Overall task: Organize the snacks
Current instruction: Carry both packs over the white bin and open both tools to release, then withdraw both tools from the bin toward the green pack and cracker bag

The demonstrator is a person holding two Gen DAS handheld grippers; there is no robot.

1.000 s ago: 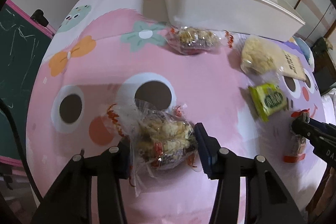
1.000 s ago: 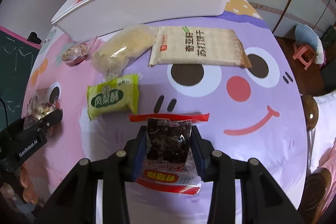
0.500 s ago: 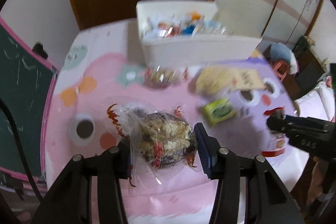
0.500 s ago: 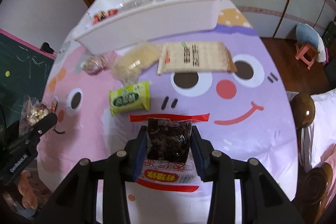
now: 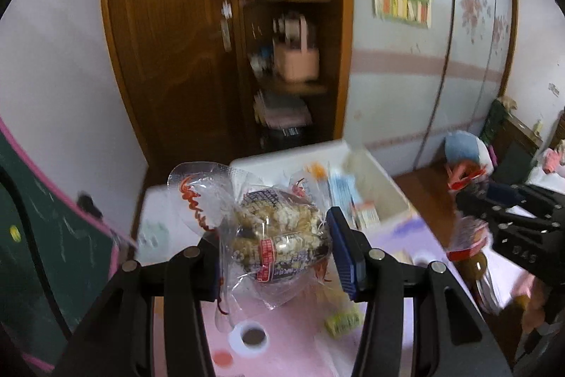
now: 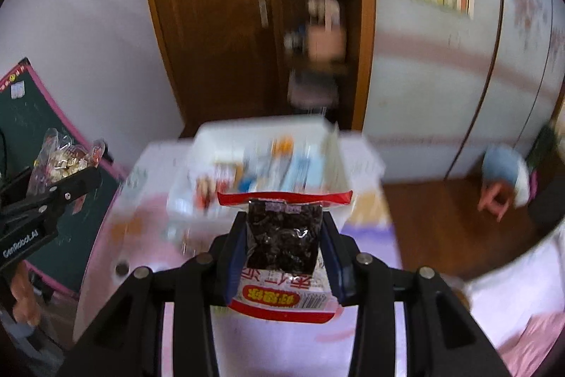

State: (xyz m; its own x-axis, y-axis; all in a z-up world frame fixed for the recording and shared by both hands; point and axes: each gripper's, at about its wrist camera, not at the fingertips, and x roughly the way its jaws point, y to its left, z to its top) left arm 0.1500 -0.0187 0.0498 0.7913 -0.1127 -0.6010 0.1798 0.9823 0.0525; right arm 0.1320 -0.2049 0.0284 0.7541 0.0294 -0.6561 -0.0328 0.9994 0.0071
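Two snacks are now well above the cartoon tablecloth [image 5: 289, 352] where they lay a second ago — the clear-wrapped puffed cake [image 5: 279, 235] pinched in the left gripper [image 5: 279, 257], the red-edged dark packet [image 6: 282, 242] in the right gripper [image 6: 284, 257] — likely heading for the white bin [image 6: 261, 129].

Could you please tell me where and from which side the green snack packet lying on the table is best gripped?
Grip the green snack packet across its short width, coming from above: it seems to lie flat on the pink tablecloth with open cloth around it. Blur hides its edges.
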